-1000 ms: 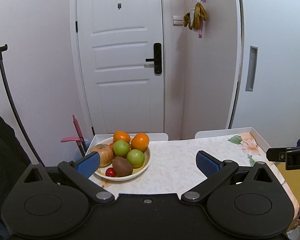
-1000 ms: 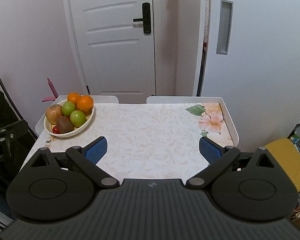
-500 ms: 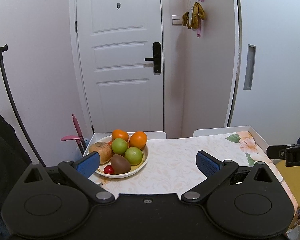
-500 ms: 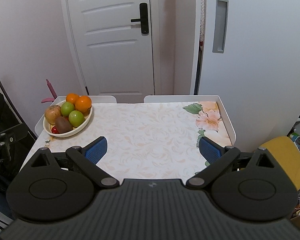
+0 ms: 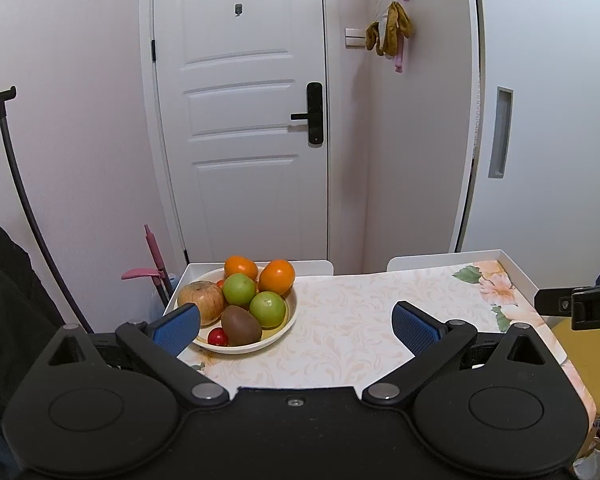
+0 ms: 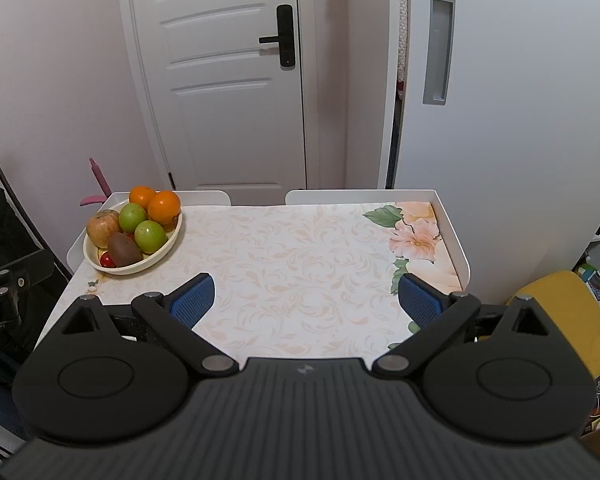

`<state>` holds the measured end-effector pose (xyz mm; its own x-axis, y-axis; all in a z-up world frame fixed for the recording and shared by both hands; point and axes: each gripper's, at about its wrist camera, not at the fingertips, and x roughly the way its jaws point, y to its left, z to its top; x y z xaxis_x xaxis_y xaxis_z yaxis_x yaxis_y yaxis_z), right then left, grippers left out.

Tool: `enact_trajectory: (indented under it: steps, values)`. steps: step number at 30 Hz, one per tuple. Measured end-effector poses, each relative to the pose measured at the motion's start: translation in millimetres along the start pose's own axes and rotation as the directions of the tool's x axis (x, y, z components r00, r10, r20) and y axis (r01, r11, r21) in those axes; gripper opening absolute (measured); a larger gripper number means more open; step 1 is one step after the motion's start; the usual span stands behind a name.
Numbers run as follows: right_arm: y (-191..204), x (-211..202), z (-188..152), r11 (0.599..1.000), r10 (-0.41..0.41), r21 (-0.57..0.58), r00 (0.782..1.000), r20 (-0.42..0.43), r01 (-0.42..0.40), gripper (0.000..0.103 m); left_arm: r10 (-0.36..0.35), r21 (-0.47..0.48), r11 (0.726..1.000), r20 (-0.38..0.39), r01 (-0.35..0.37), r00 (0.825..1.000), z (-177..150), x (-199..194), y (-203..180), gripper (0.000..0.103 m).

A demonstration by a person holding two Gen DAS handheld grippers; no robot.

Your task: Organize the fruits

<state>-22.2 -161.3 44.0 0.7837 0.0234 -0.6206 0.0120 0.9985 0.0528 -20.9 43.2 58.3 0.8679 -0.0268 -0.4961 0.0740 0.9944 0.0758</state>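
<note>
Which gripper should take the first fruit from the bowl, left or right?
Left, probably. The left gripper is open with the bowl just ahead, partly between its fingers. The right gripper, also open, faces bare table; there the bowl sits far off to the left.

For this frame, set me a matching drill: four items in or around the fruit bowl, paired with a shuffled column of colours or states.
Things:
1. kiwi
2. cherry tomato
3. bowl
4. left gripper

Colour or state:
A. cream
B. open, holding nothing
C. brown
D. red

Pairs: 1-C, 2-D, 3-A, 4-B
</note>
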Motion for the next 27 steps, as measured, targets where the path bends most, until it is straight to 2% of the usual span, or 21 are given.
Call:
enact_trajectory:
  steps: [27]
  values:
    - [0.1, 6.0, 0.6, 1.000, -0.005, 0.008, 1.000, -0.008, 0.005, 0.103, 0.000, -0.021, 1.000, -0.001, 0.000, 1.000, 2.6, 2.9, 2.9, 0.103]
